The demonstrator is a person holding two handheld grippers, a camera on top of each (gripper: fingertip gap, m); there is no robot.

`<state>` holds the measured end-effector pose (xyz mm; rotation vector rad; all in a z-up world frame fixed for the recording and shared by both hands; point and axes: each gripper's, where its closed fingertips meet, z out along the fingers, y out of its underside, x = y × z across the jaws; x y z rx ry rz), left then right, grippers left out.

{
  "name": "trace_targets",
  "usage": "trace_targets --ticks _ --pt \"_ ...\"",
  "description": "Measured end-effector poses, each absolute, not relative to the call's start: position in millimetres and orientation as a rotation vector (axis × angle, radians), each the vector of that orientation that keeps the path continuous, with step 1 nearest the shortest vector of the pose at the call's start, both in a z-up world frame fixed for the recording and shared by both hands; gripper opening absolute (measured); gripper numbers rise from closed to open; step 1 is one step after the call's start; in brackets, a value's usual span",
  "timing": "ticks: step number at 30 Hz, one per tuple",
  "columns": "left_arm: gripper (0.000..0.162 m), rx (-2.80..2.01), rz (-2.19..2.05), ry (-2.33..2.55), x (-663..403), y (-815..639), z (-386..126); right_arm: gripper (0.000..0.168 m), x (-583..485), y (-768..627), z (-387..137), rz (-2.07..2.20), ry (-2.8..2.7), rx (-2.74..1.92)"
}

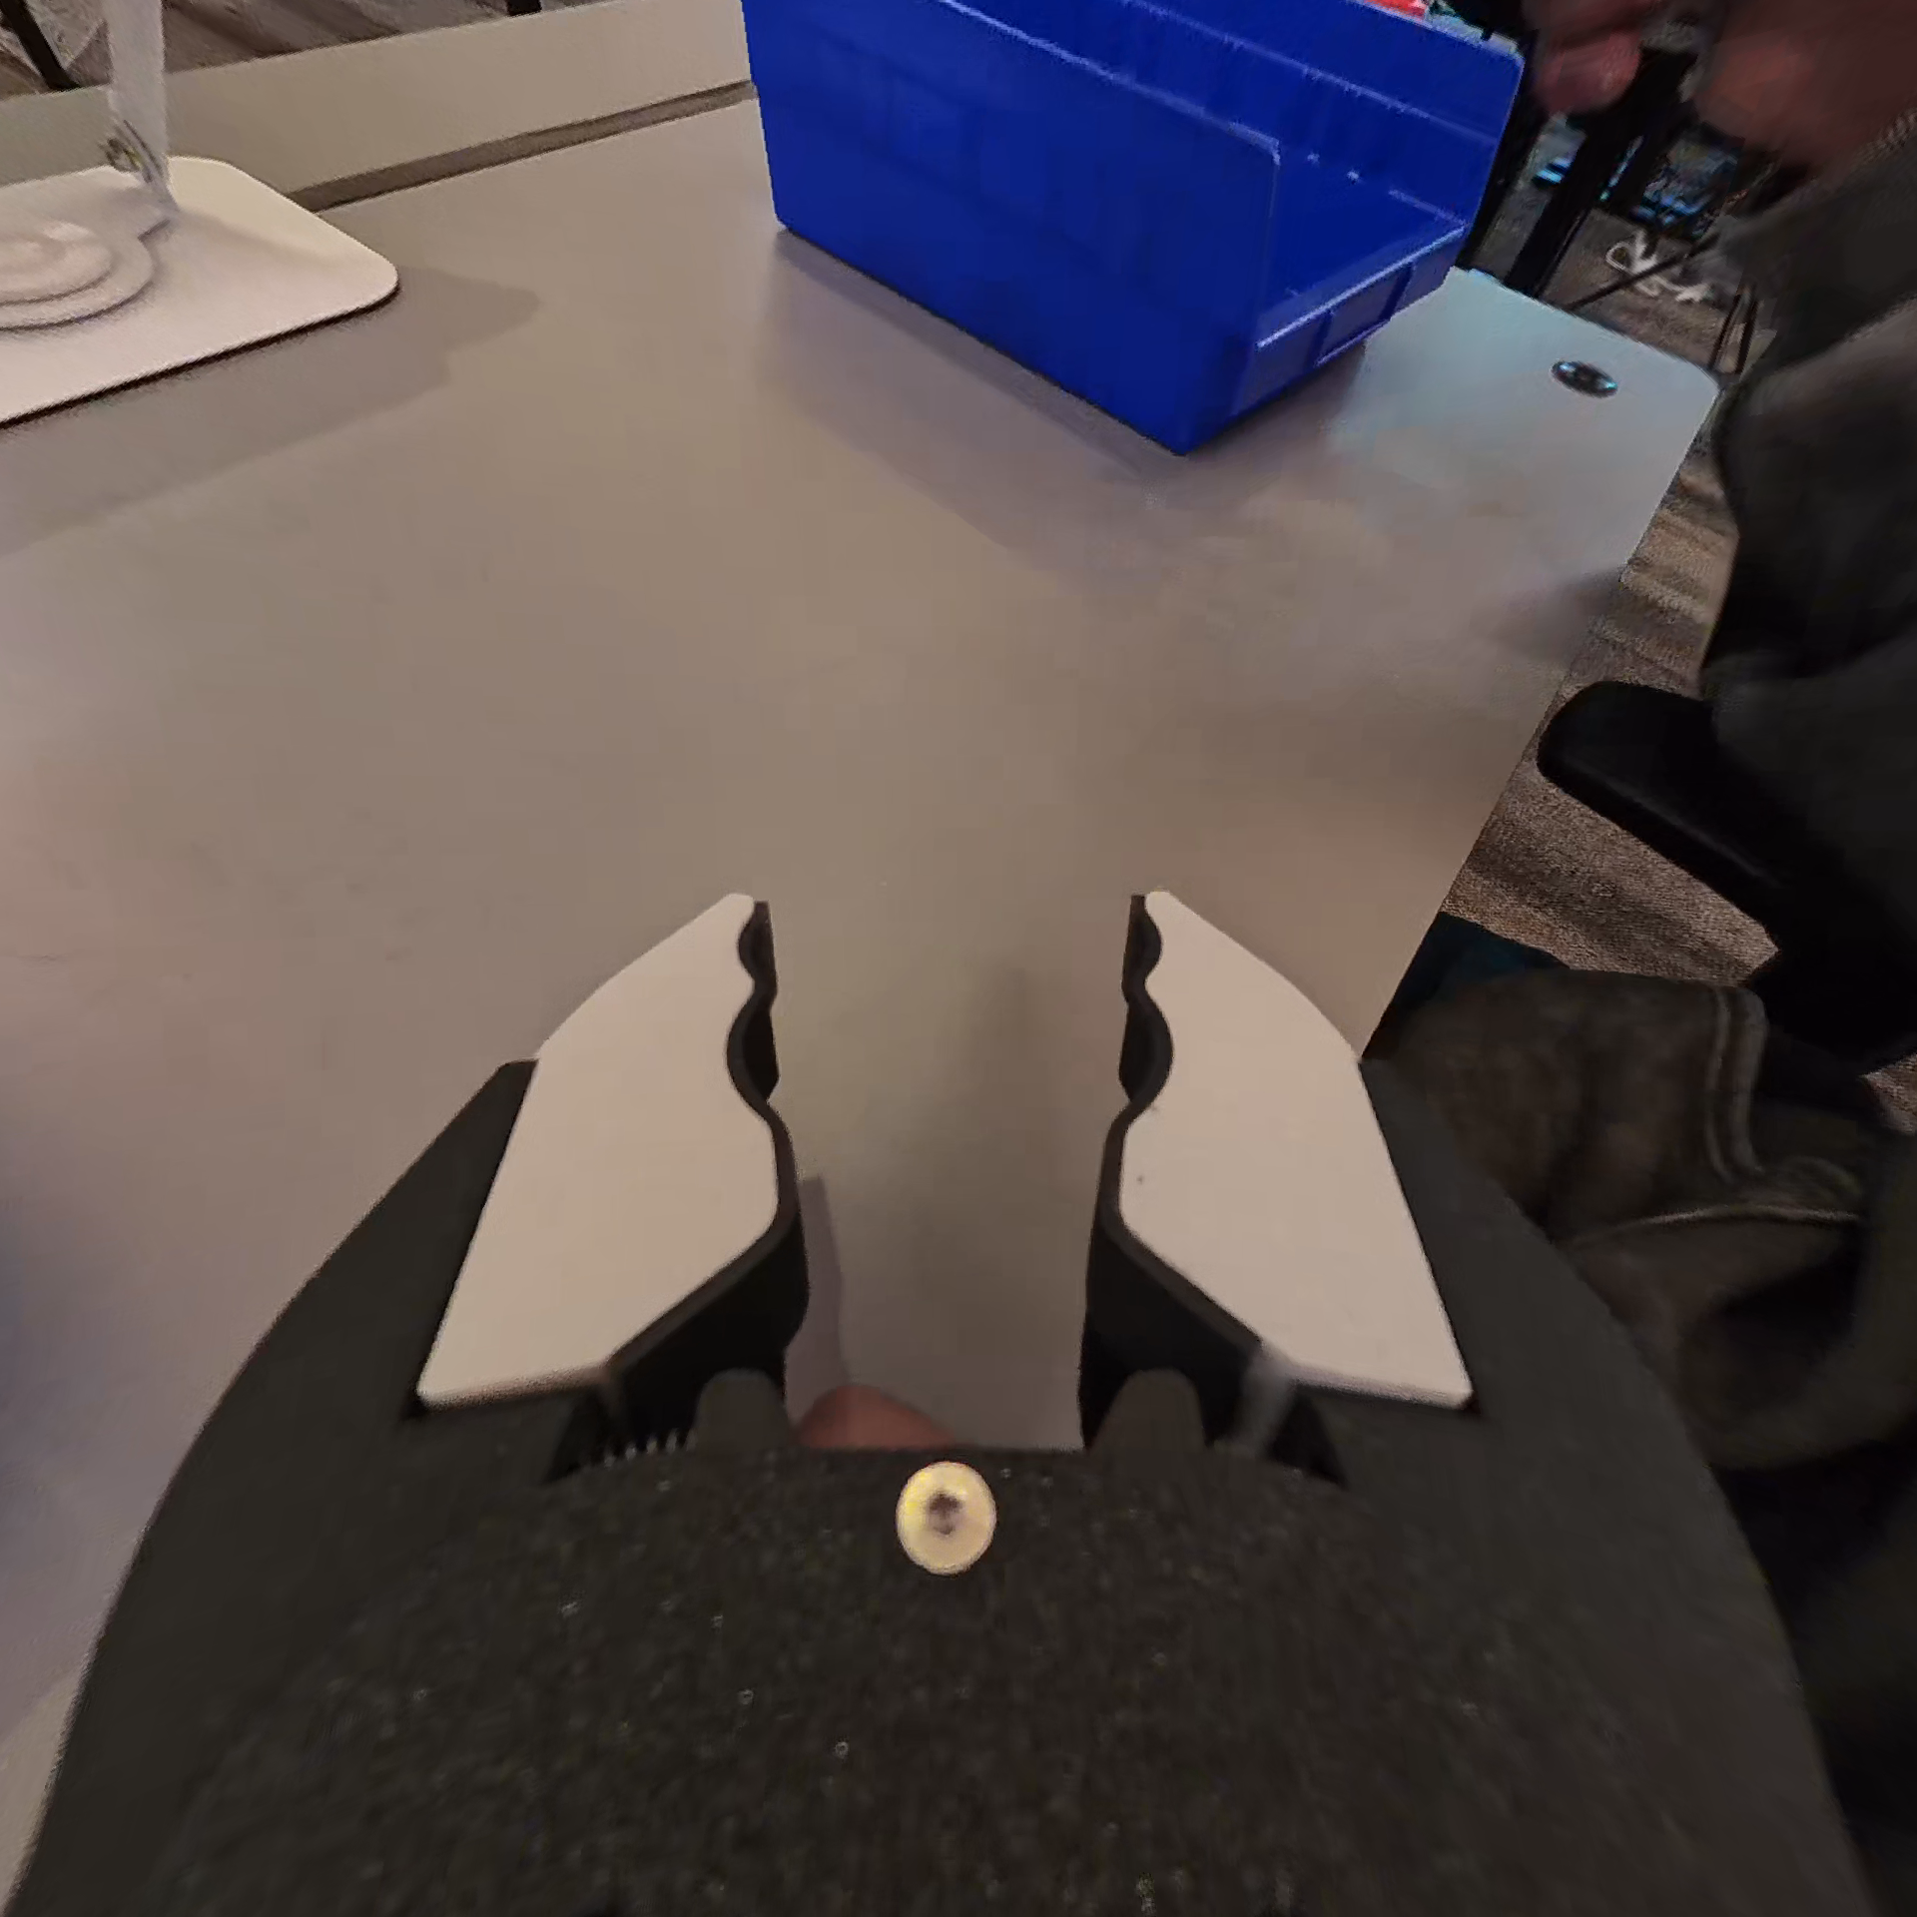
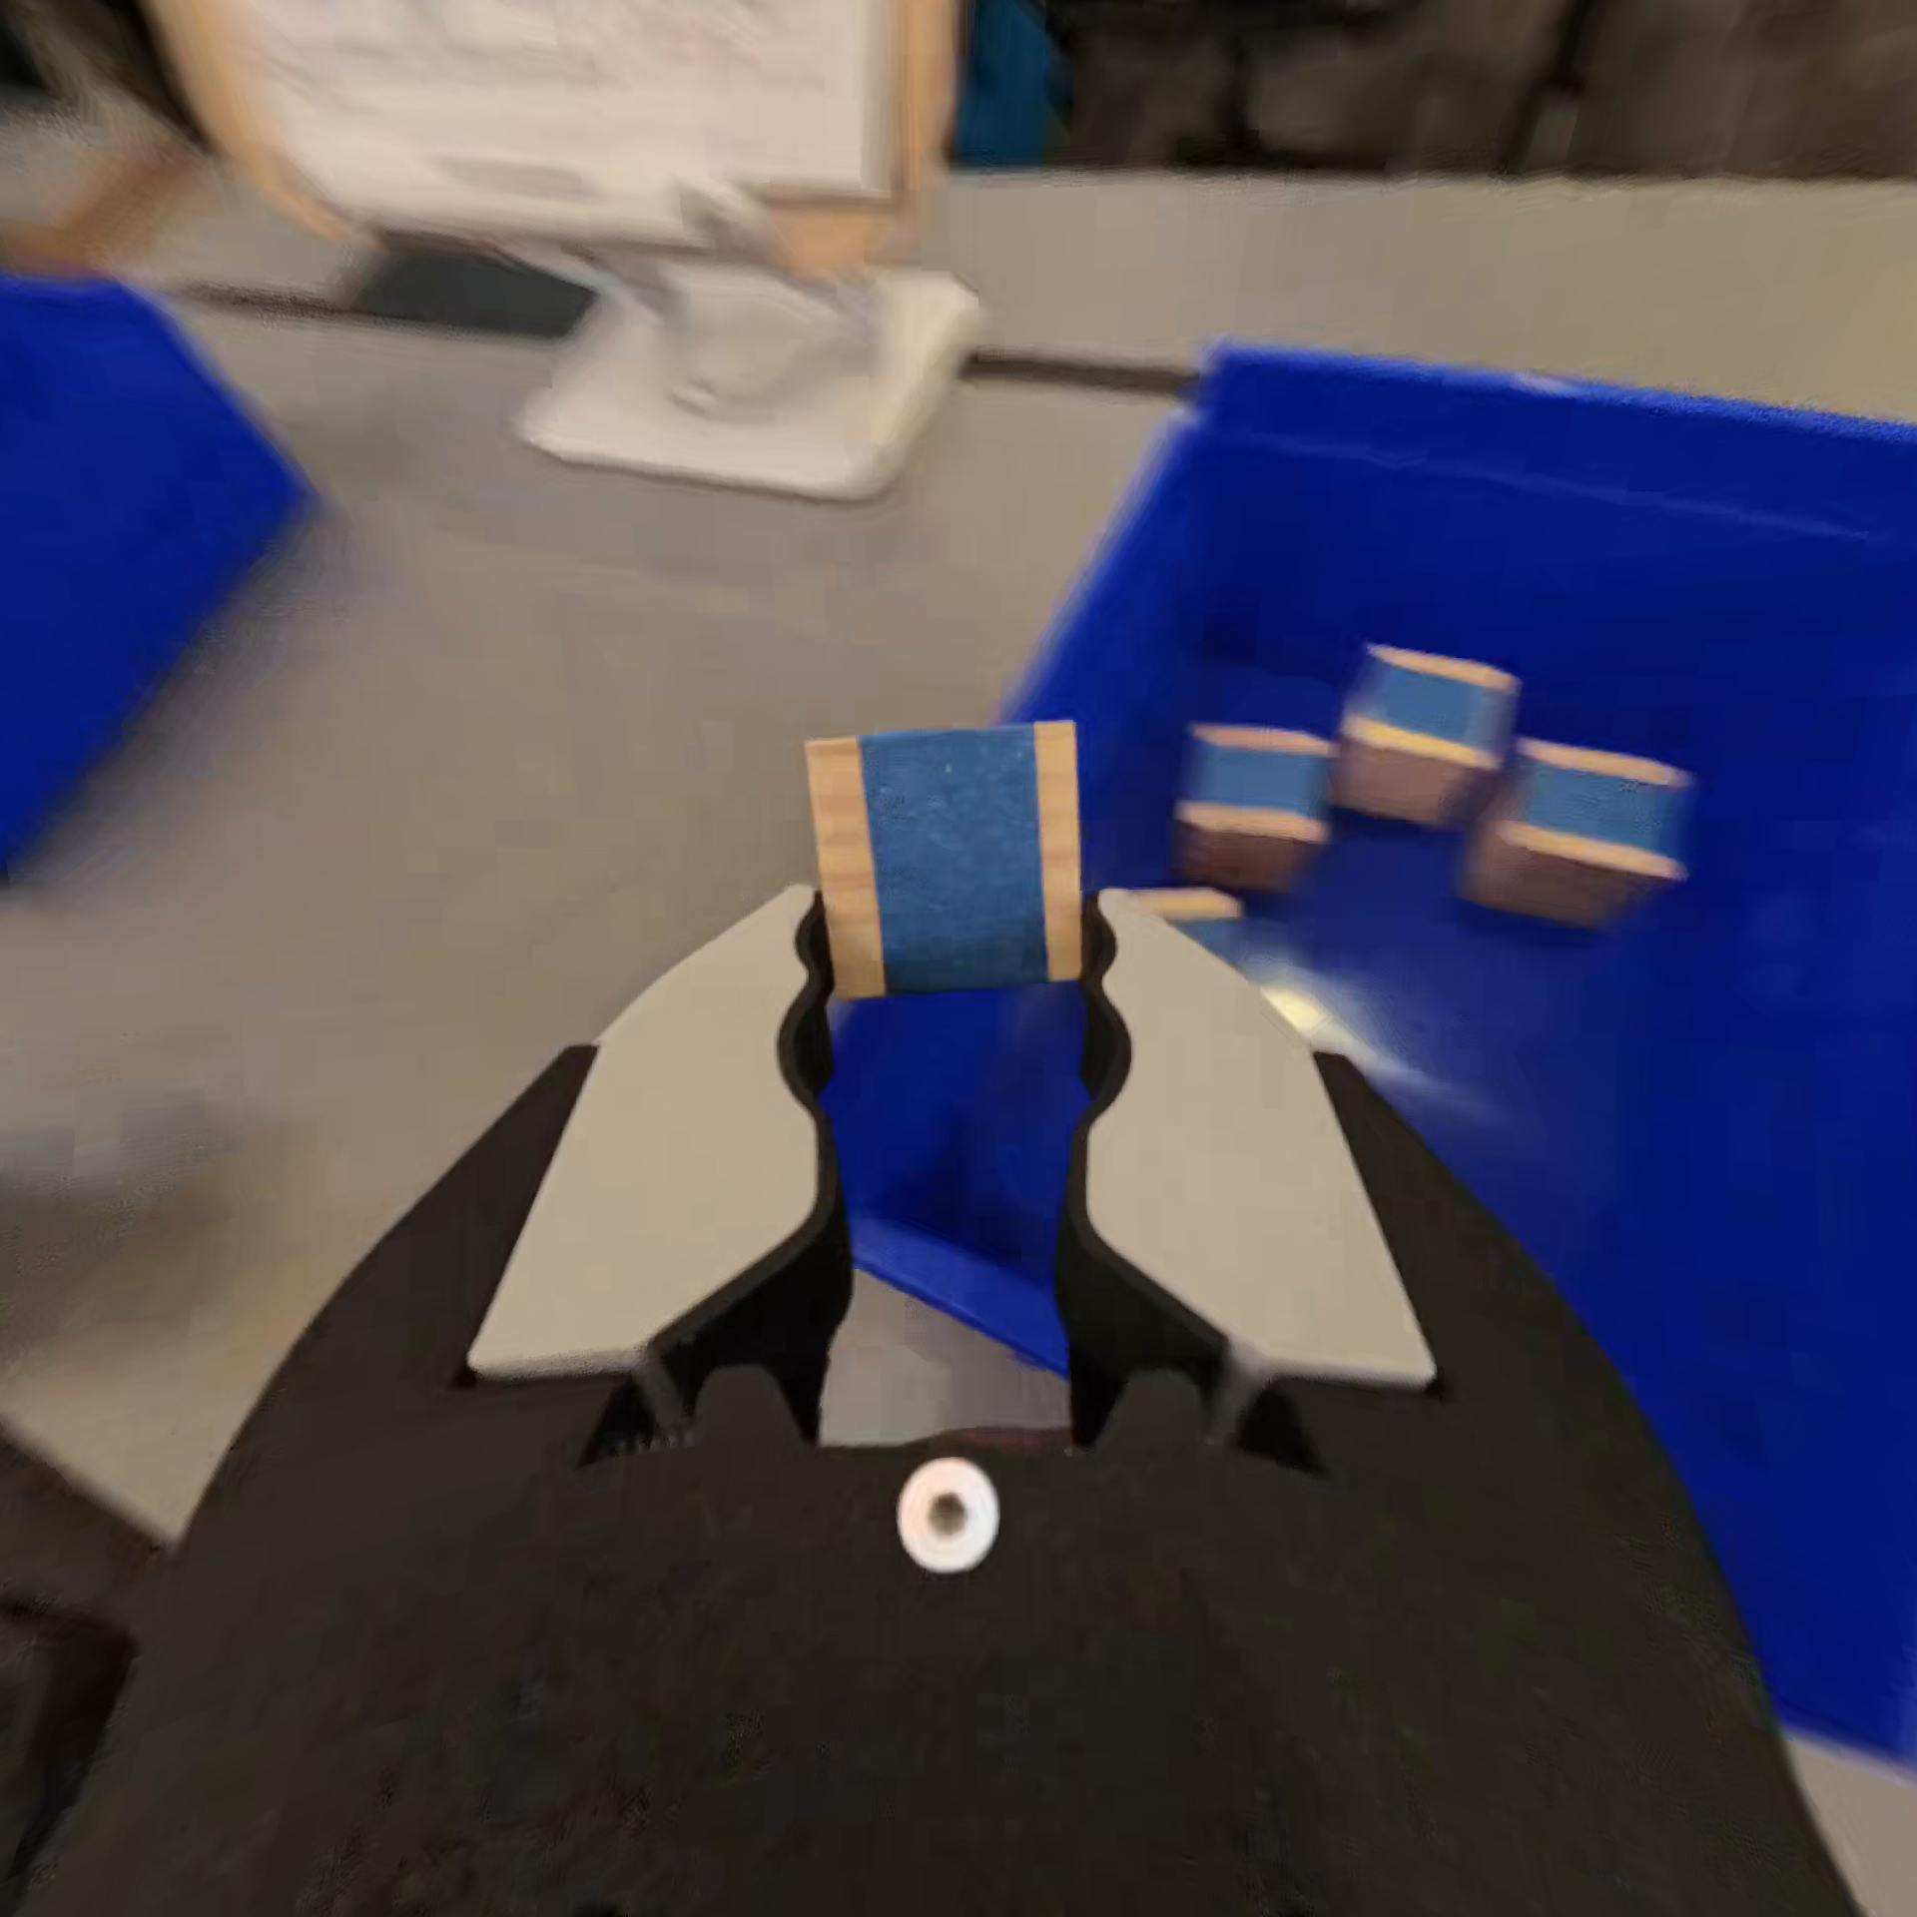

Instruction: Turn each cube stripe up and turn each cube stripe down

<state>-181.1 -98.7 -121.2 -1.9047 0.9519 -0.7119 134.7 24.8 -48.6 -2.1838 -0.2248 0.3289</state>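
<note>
We're pinching a striped cube (image 2: pixel 946 861) at the right gripper's (image 2: pixel 949 939) very tips, so we're carrying it gently; left gripper (image 1: pixel 949 913) is hanging released, empty.

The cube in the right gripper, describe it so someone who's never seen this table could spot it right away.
Find the blue bin on the grey table. At its near corner, the right gripper pinches a wooden cube with a blue stripe. Unlike the three striped cubes resting inside the bin, it is held up off any surface.
</note>
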Motion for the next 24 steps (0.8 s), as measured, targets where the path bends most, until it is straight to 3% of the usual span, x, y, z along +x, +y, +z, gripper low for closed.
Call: trace_targets --ticks 10,20,23,24 --pt "0.063 -1.925 -0.655 0.986 -184 -96 -129 0.046 244 43 -150 -0.039 0.082 -2.691" --pt "0.063 -1.953 -0.630 1.013 -182 -96 -139 0.046 262 48 -177 -0.095 0.222 -2.748" --pt "0.064 -1.951 -0.616 1.013 -183 -95 -140 0.065 249 46 -162 0.037 0.181 -2.714" --pt "0.064 -1.948 -0.618 1.010 -183 -94 -139 0.065 245 45 -148 0.047 0.157 -2.676"
